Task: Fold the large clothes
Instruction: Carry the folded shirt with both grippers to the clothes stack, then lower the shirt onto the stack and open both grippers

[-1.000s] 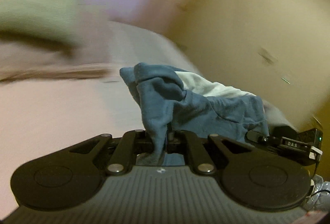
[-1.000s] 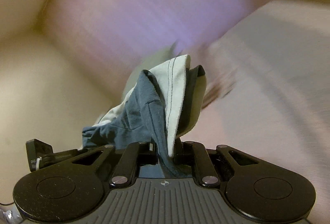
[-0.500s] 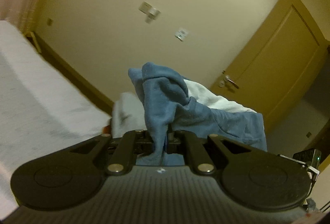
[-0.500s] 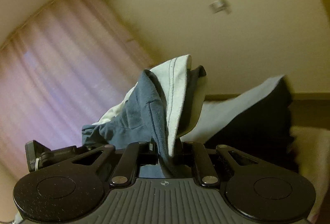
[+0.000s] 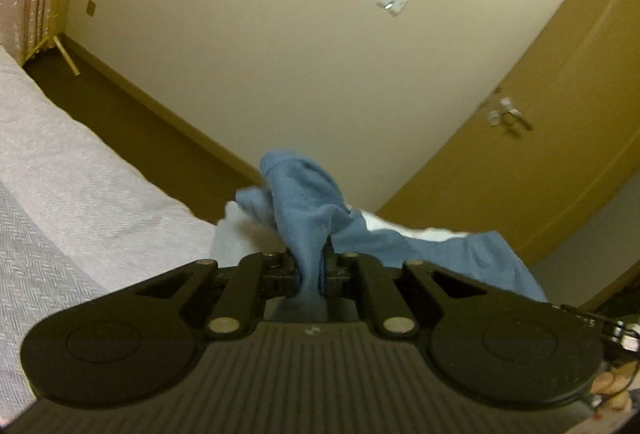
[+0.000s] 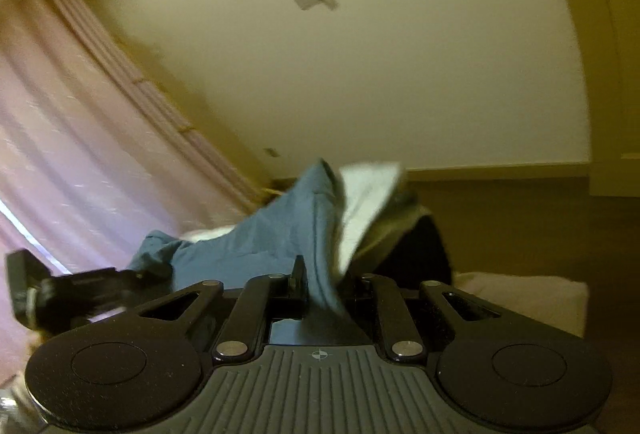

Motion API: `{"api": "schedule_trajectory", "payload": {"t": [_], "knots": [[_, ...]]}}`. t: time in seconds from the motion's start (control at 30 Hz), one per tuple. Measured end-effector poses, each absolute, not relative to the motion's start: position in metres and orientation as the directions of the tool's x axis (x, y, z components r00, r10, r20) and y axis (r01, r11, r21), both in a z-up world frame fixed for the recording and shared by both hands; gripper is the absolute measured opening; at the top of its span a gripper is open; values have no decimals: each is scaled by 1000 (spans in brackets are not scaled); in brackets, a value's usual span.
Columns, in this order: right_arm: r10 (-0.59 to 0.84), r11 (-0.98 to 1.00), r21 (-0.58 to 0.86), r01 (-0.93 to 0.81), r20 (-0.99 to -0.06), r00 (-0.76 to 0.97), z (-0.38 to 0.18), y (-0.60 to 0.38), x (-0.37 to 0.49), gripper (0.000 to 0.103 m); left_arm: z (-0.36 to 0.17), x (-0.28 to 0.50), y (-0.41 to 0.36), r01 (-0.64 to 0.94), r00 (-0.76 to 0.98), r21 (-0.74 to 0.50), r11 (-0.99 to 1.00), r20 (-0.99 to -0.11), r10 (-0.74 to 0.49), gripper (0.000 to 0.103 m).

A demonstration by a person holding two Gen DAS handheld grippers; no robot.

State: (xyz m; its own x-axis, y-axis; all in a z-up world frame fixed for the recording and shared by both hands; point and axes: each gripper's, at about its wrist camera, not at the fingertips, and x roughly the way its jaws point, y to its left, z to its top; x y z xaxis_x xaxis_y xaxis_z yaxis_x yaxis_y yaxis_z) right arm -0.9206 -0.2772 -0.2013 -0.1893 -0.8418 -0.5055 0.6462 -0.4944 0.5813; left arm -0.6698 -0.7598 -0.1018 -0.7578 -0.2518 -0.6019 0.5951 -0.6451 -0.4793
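The left gripper is closed almost fully on a bunched fold of the blue garment; the cloth passes between its jaws and rises in a crumpled peak just ahead of them. From that peak the garment runs to the right of the left wrist view as a slack blue span with a white lining showing along its upper edge. The right gripper is likewise nearly closed, its jaws clamping another part of the same garment, where blue cloth and a white inner panel stand up together above the jaws. The garment therefore hangs between the two grippers, held off the bed, which carries a pale textured cover and lies to the lower left in the left wrist view. In the right wrist view the opposite gripper appears at the left edge as a blurred black body. Behind the garment stand a cream wall, a wooden door with a metal lever handle, and a pink curtain. A dark object sits just behind the right-hand cloth; its identity cannot be determined. Part of a hand is visible at the lower right corner of the left wrist view.
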Motion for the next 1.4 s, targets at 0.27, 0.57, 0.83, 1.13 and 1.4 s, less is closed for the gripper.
{"api": "schedule_trajectory", "payload": {"t": [0.27, 0.57, 0.83, 1.13, 1.4], "knots": [[-770, -587, 457, 668, -571, -286, -220, -289, -909, 9, -120, -699, -767, 603, -738, -415, -681, -614, -279, 10], [-615, -710, 158, 687, -615, -494, -206, -294, -878, 50, -129, -704, -755, 648, -673, -265, -714, -639, -373, 35], [-665, -678, 81, 731, -492, -562, -171, -274, -810, 54, -71, -660, -701, 717, -642, -205, -666, -567, -516, 35], [-645, -562, 51, 825, -653, -398, -238, -311, -767, 54, -98, -680, -600, 684, -597, -93, -723, -642, -482, 37], [-647, -549, 58, 834, -660, -381, -247, -309, -758, 54, -105, -681, -593, 726, -547, -66, -685, -659, -516, 35]]}}
